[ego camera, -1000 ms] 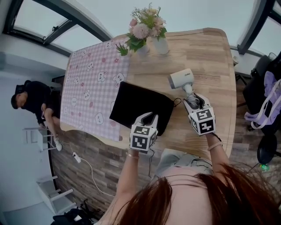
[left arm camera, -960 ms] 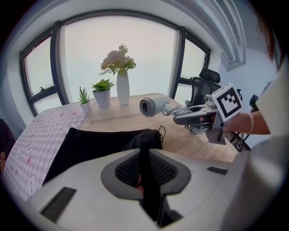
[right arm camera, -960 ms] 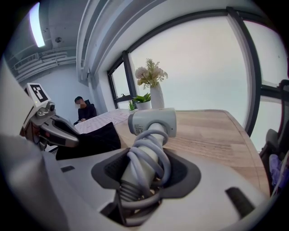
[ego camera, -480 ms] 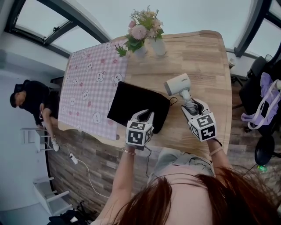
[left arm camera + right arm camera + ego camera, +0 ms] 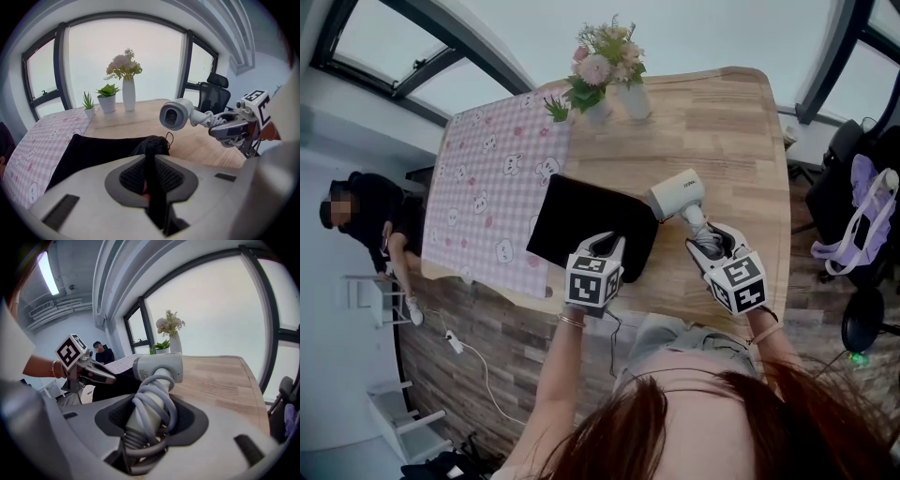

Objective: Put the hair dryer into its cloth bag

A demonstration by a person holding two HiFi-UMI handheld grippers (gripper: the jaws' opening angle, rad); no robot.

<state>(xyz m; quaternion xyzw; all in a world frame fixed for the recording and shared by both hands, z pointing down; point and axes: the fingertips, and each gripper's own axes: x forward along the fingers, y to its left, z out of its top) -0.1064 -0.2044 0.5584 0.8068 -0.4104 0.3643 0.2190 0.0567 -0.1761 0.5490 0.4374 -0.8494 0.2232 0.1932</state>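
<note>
Pinching the cloth bag [image 5: 581, 217] by its near edge, the left gripper [image 5: 607, 243] sits while the right gripper [image 5: 711, 234], clamped on the cord-wrapped handle, holds the hair dryer [image 5: 678, 194] just beside the bag above the desk [image 5: 733, 122], where a sagging mouth could snag the nozzle

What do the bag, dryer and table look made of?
Bag: black matte cloth; it sags and bunches at the mouth. Dryer: smooth white plastic, probably, with a faint sheen; grey cord looks rubbery. Table: pale wood grain in planks, solid or laminate I cannot tell.
</note>
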